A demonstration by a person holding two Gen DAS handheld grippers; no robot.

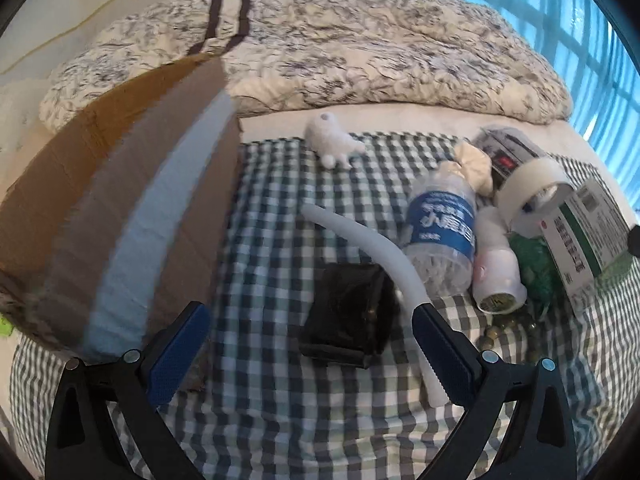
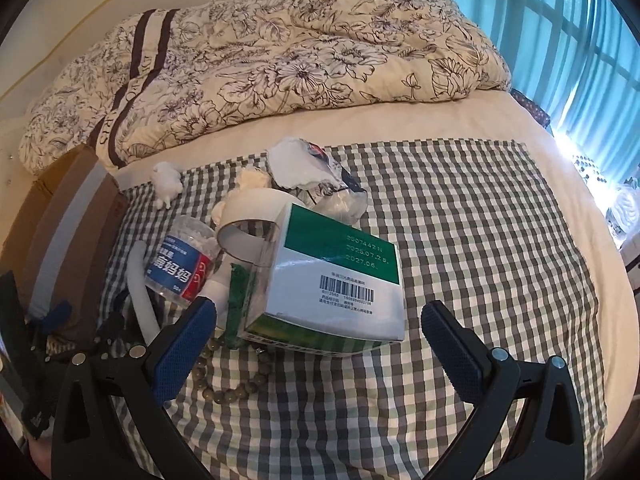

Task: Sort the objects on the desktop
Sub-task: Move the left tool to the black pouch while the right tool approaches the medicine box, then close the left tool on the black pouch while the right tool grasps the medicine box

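Observation:
A pile of objects lies on a checked cloth [image 1: 272, 240] spread over a bed. My left gripper [image 1: 312, 320] is open, its blue pads on either side of a black pouch [image 1: 350, 316]. Beside the pouch lie a curved white strip [image 1: 384, 240], a clear jar with a blue label [image 1: 444, 220], a white tube [image 1: 496, 264] and a roll of tape [image 1: 532, 188]. My right gripper [image 2: 320, 328] is open just in front of a green and white box [image 2: 332, 280]. A string of green beads [image 2: 236, 388] lies under its left finger.
A brown cardboard box [image 1: 100, 200] stands at the left of the cloth. A flowered quilt [image 2: 260, 60] is bunched along the back of the bed. A small white plush toy [image 1: 332, 140] lies near the quilt. The right half of the cloth [image 2: 480, 240] is bare.

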